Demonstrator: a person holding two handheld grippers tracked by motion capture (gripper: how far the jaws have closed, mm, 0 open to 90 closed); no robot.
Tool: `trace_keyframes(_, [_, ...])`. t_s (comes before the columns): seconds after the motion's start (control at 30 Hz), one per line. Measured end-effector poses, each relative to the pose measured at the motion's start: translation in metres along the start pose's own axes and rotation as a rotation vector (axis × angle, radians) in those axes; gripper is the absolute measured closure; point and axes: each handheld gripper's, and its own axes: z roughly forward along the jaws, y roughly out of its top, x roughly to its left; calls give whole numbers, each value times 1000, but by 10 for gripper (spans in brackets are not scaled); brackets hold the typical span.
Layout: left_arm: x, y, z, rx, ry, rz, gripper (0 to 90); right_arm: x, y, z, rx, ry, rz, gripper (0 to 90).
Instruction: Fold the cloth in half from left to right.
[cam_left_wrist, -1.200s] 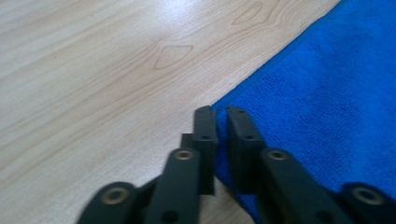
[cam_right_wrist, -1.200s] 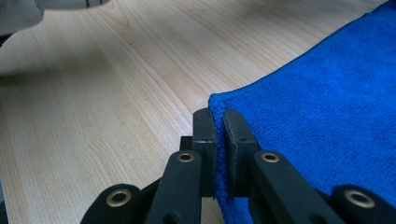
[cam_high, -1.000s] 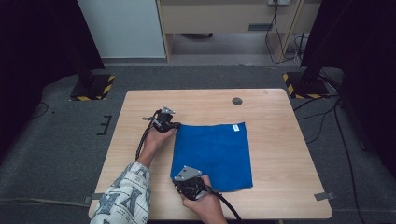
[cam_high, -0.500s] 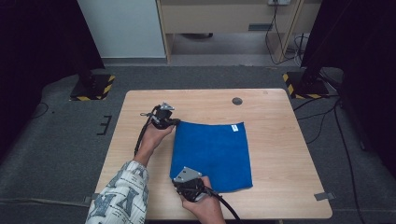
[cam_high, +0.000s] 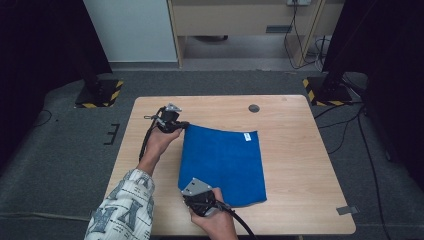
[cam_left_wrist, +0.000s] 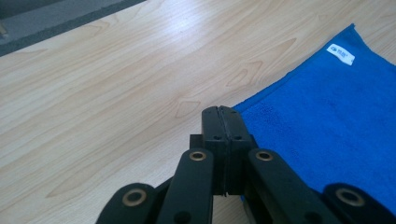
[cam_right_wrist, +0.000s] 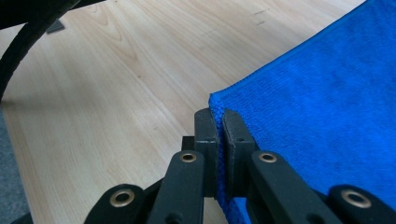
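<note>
A blue cloth (cam_high: 225, 160) lies spread on the wooden table (cam_high: 300, 150), with a small white label (cam_high: 247, 136) at its far right corner. My left gripper (cam_high: 184, 125) is shut on the cloth's far left corner, which is raised a little off the table. In the left gripper view the jaws (cam_left_wrist: 222, 109) are pressed together with the cloth (cam_left_wrist: 327, 107) running off to their right. My right gripper (cam_high: 187, 193) is shut on the near left corner. In the right gripper view the cloth's edge (cam_right_wrist: 217, 105) sits pinched between the two jaws.
A small dark round spot (cam_high: 254, 108) marks the table's far side. A grey strip of tape (cam_high: 346, 210) sits near the front right corner. Bare wood stretches right of the cloth. Black stands with yellow-striped bases (cam_high: 97, 95) flank the table on the floor.
My left gripper has risen and drifted slightly toward the far left, drawing the cloth's far left corner with it. The right gripper has stayed put.
</note>
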Motion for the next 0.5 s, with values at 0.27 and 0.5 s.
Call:
trace_keyframes(0.27, [5,6,-10,3,5,-2,900,5,15,-2,-11,-11,-32,867])
trace_keyframes(0.5, [11,5,-16,9,13,-9,900,10,25,-2,-22,-8,-48,867])
